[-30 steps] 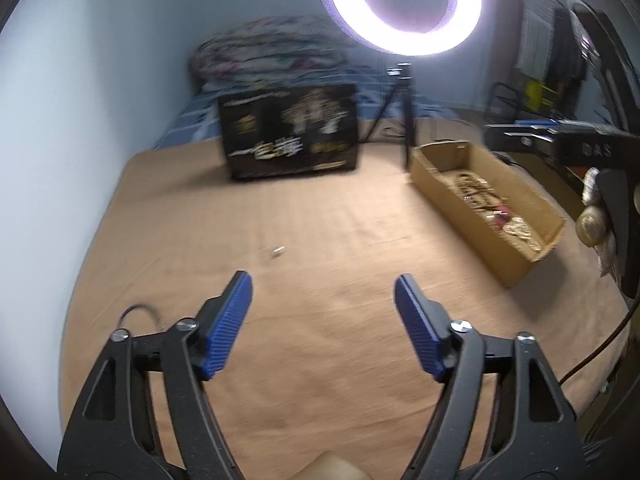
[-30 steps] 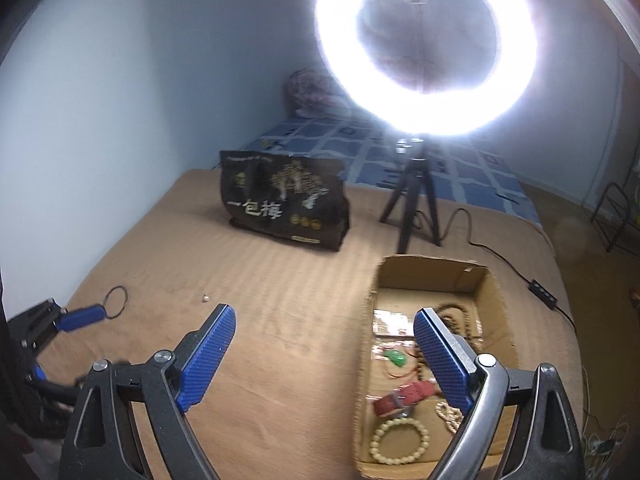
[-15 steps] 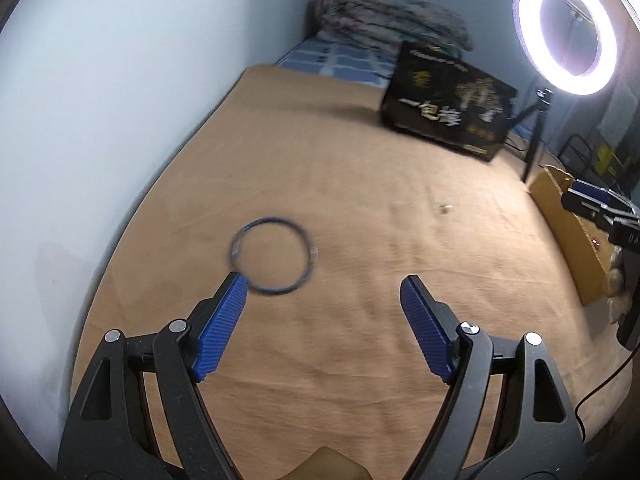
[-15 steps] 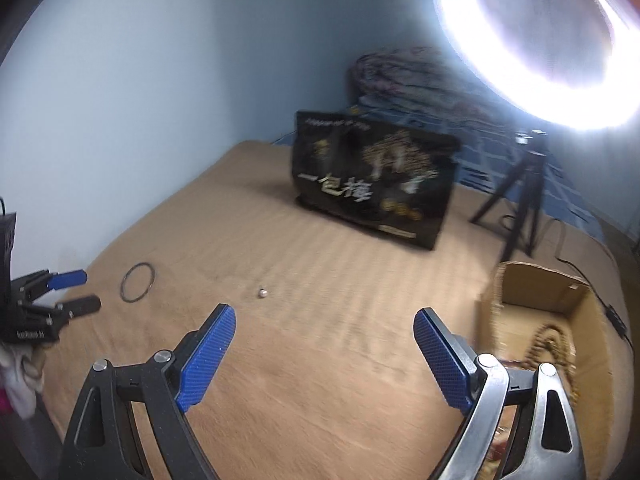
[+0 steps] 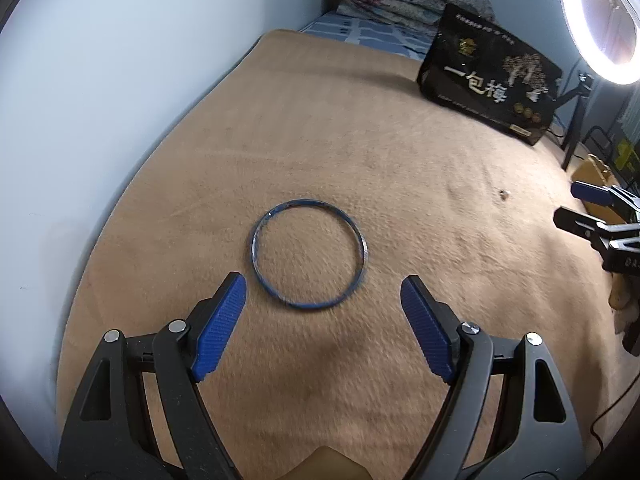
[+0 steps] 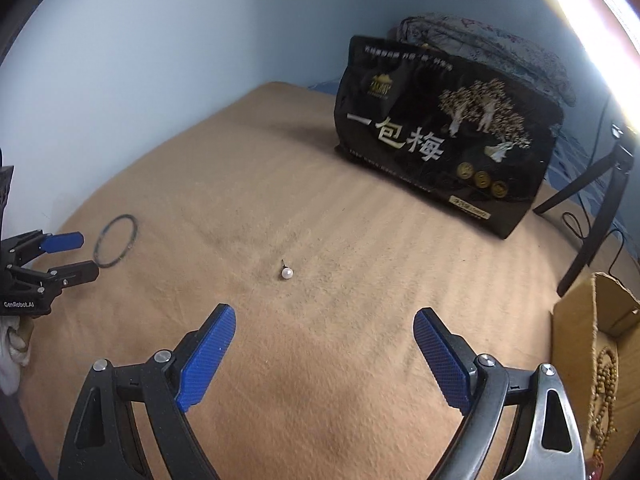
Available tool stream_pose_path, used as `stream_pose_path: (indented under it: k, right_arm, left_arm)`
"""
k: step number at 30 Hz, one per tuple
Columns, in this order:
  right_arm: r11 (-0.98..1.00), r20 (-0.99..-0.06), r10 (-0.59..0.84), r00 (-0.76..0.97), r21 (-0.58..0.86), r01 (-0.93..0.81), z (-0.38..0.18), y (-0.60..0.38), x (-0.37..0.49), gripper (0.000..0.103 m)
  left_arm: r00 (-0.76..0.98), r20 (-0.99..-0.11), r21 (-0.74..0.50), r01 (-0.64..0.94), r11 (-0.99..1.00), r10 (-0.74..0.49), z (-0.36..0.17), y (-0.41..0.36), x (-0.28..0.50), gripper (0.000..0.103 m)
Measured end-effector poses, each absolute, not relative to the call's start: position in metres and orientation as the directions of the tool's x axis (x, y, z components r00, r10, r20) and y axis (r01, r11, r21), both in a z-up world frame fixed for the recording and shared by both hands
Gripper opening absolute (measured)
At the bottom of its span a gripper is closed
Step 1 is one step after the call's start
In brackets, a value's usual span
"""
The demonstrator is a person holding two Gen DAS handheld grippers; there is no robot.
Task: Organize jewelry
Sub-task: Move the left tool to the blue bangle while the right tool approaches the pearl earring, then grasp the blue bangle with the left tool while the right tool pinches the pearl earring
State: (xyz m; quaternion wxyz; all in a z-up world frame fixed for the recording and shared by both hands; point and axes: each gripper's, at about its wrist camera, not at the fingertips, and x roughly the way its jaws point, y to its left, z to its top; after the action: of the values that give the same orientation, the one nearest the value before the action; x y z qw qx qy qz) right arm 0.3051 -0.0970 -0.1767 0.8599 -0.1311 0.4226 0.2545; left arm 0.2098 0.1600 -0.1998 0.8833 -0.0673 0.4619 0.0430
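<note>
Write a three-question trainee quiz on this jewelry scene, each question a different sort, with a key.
1. True or false: the left gripper is shut on the blue bangle.
2. Multiple choice: the pearl earring lies A) in the cardboard box, B) on the brown blanket, C) between the right gripper fingers.
3. Fill in: the bead strands lie in the ____.

Key: 1 false; 2 B; 3 cardboard box.

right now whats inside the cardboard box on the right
In the right wrist view, the cardboard box holds a strand of tan wooden beads. The frame edge and the near box wall hide the rest of its contents.
</note>
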Motion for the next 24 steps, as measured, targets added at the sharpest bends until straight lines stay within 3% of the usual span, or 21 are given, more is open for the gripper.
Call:
stream_pose_path:
  k: [8,13,22,24]
  right_arm:
    - [0.820,-0.809,0.334,0.485,-0.005,-0.573,-0.194,-0.079,0.319,0.085]
    - [0.819,-0.822,0.335,0.461,0.012,-0.574,-0.205,-0.068,0.330,0.074]
    - [0.816,-0.832,0.307,0.461,-0.019,-0.578,-0.217,-0.045,0.341,0.058]
    - [0.817,-0.833,0.311,0.457,-0.011,-0.576,-0.217,-0.044,0.343,0.050]
  left_arm:
    - [0.562,-0.825,-0.071,-0.202,0.977,0.057,-0.213,0.173,0.228,0.082]
    - [0.576,-0.814,-0.055,-0.198,0.979,0.071,-0.219,0.171,0.229,0.088]
    - [0.578,-0.812,-0.052,-0.210,0.976,0.080,-0.223,0.175,0.238,0.089]
    - [0.579,-0.811,-0.043,-0.209,0.977,0.088,-0.223,0.173,0.240,0.089]
